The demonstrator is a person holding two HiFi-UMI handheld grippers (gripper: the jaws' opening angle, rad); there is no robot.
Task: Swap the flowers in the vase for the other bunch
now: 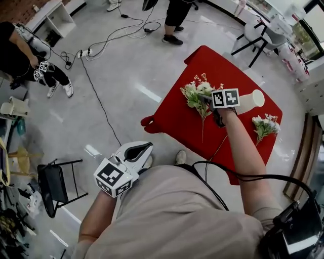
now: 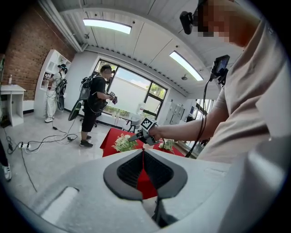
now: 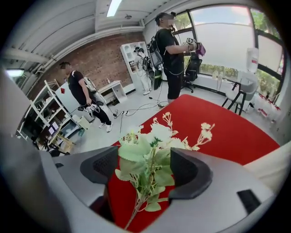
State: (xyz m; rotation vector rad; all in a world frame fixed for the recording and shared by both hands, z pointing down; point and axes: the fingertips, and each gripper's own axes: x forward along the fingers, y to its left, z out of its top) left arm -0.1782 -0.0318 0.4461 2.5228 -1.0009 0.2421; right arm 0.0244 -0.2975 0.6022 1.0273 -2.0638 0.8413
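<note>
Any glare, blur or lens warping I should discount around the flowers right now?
Head view: sharp, glare streaks on the floor. Right gripper view: fisheye-bent edges, dark corners, yet the bunch between its open jaws is crisp. Left gripper view: windows blown out.

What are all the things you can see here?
table: one, red, centre
flower bunch: one, white and green, lying mid-table
second flower bunch: one, same colours, table's right edge
vase: one, white, table's right half
chair: one, black, floor at left
cables: several, dark, across the floor
other people: two, dark clothes, one at top, one at left
left gripper: one, white, shut, empty, away from the table
right gripper: one, white, open around the mid-table bunch
</note>
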